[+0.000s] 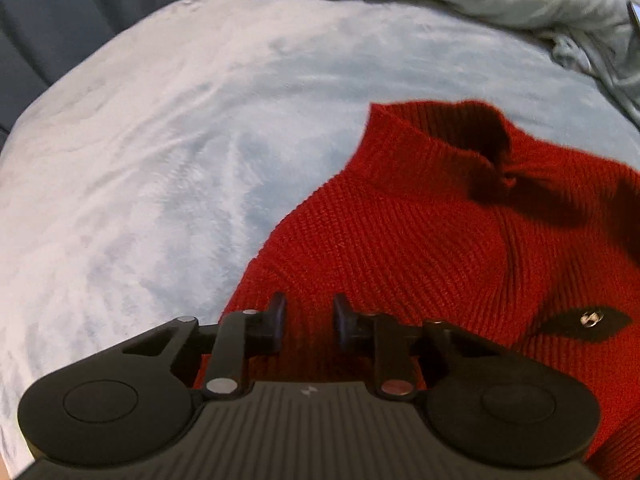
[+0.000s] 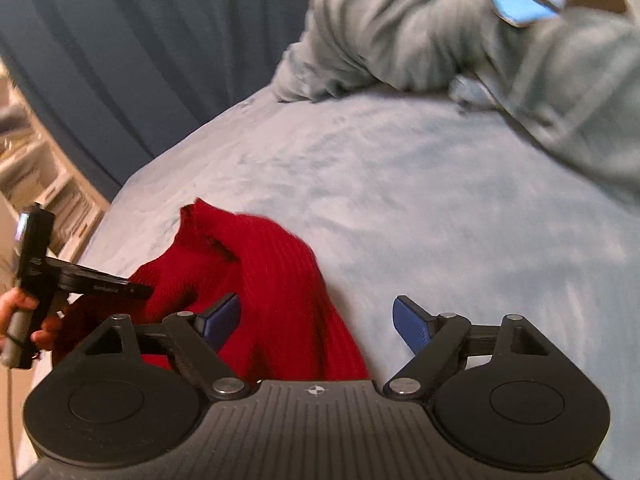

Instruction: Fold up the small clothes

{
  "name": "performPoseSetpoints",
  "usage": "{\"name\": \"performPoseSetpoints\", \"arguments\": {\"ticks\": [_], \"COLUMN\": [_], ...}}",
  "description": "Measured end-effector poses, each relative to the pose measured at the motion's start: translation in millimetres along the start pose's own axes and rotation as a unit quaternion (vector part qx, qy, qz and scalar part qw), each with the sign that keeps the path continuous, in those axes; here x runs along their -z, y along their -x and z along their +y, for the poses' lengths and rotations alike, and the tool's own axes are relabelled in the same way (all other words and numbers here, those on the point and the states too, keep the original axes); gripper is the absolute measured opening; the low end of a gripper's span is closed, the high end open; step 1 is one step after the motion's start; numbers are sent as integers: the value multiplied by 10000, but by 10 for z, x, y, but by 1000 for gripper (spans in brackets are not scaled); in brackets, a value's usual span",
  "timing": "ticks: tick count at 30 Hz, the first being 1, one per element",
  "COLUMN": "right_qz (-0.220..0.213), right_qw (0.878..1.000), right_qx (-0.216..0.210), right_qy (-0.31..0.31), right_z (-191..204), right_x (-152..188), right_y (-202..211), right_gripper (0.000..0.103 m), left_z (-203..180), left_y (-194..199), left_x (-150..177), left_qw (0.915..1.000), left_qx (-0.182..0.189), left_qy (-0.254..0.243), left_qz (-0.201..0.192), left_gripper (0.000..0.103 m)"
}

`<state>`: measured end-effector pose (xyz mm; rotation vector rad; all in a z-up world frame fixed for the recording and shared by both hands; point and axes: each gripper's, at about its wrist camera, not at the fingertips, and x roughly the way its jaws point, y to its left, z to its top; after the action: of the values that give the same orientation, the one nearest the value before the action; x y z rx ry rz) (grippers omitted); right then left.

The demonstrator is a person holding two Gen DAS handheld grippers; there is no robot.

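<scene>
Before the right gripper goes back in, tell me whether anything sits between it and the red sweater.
Nothing visible does. The right gripper is open directly over the red sweater, whose edge lies between its fingers. The left gripper is closed on the sweater's far side, off to the left.

A soft bed in a room

The pale blue blanket (image 1: pixel 168 152) covers the bed, a crumpled grey-green cover (image 2: pixel 460 32) lies at the far end, and a dark blue curtain (image 2: pixel 120 60) hangs behind.

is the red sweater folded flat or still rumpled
Rumpled: the red sweater lies bunched on the blanket, collar humped up, no neat fold showing.
</scene>
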<state>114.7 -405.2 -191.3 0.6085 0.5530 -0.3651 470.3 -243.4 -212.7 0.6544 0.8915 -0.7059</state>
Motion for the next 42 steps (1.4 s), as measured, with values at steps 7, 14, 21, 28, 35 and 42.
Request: {"name": "performPoseSetpoints", "arguments": {"ticks": [7, 14, 21, 28, 35, 42], "right_qz": [842, -1067, -2244, -3403, -4206, -4275], "right_qw": [9890, 9743, 9542, 9104, 8650, 8635], "right_qx": [824, 334, -361, -1110, -1943, -2034], "right_qy": [898, 1954, 1946, 2074, 1925, 1738], "right_z": [330, 1004, 1529, 1995, 2064, 1922], "right_x": [-278, -406, -667, -493, -369, -573], "right_y": [-397, 1005, 2285, 3647, 4655, 4522], "right_gripper": [13, 12, 7, 7, 7, 7], "left_z": [113, 313, 510, 322, 190, 92], "left_y": [718, 1957, 3399, 5114, 6333, 6218], "left_x": [67, 510, 1392, 2298, 2750, 2483], "left_qw": [9971, 9836, 9509, 8909, 8470, 8629], "left_qx": [-55, -464, -895, -1129, -885, -1084], "left_qy": [451, 932, 1912, 2485, 2545, 2295], "left_qz": [-616, -1475, -2264, -3631, -4584, -4370], "left_gripper": [22, 22, 21, 20, 20, 19]}}
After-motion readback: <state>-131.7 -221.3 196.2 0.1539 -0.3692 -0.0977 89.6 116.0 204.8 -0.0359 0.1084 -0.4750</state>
